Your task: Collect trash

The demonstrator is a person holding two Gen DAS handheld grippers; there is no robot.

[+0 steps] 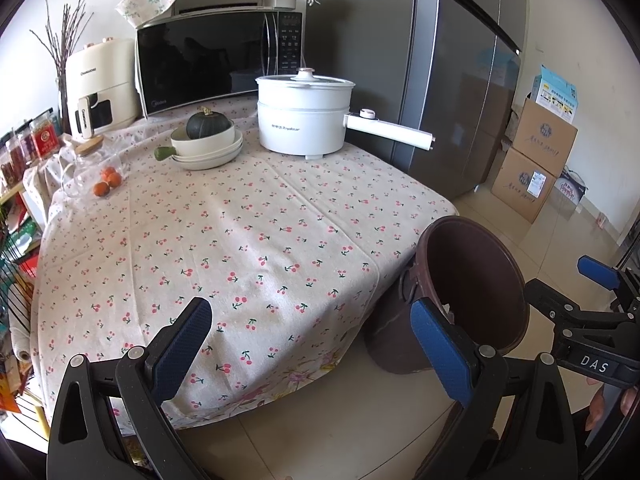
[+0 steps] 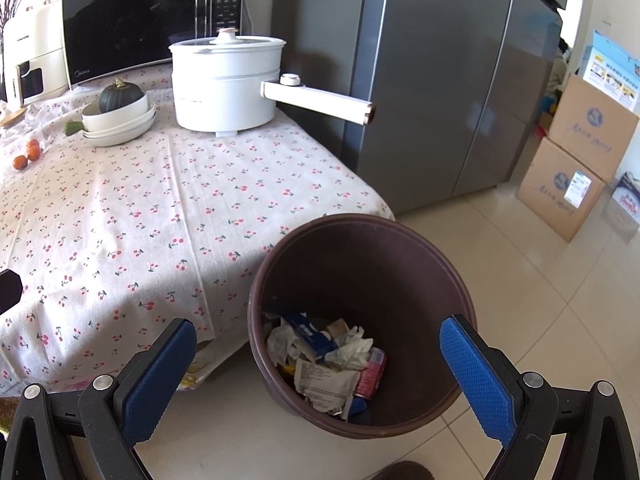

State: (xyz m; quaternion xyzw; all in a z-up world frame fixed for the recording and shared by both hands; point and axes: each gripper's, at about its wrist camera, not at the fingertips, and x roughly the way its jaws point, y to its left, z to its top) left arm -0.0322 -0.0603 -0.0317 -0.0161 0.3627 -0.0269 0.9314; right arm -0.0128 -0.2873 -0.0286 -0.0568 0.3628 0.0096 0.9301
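The brown bin (image 2: pixel 362 320) stands on the floor just off the tabletop's (image 1: pixel 248 240) near right corner, handy for dropping things in; crumpled trash (image 2: pixel 328 360) already lies at its bottom. Left gripper (image 1: pixel 312 344) and right gripper (image 2: pixel 318 364) both have jaws wide apart, holding nothing.
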